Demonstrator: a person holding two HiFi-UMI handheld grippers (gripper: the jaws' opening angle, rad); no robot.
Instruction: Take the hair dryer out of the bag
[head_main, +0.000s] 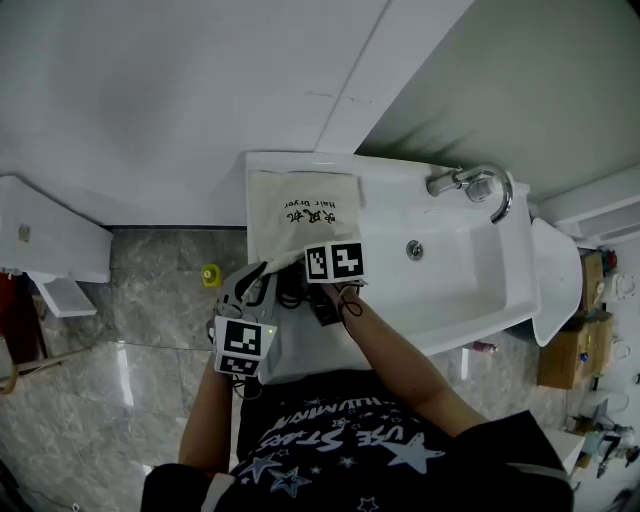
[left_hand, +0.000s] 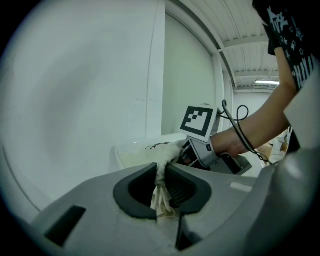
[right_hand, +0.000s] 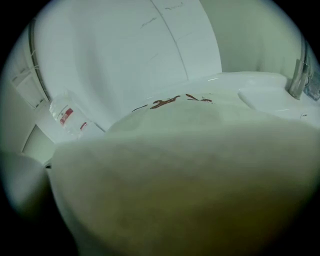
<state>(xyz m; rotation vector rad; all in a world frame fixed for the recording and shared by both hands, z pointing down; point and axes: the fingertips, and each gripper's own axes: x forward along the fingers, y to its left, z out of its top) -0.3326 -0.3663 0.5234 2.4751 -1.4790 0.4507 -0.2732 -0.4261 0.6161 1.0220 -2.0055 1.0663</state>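
Observation:
A cream cloth bag (head_main: 300, 208) with dark print lies on the white counter (head_main: 385, 190) left of the basin, its mouth toward me. My left gripper (head_main: 258, 280) is shut on the bag's mouth edge; in the left gripper view the bunched cloth (left_hand: 161, 182) sits pinched between the dark pads. My right gripper (head_main: 314, 266), under its marker cube, reaches into the bag's mouth, and the cloth hides its jaws. In the right gripper view the bag (right_hand: 190, 170) fills nearly the whole picture. No hair dryer shows in any view.
A white basin (head_main: 455, 275) with a chrome faucet (head_main: 475, 183) lies right of the bag. A white wall rises behind the counter. On the tiled floor at the left are a small yellow object (head_main: 210, 274) and a white fixture (head_main: 50, 245). A clear bottle (right_hand: 67, 117) lies left of the bag.

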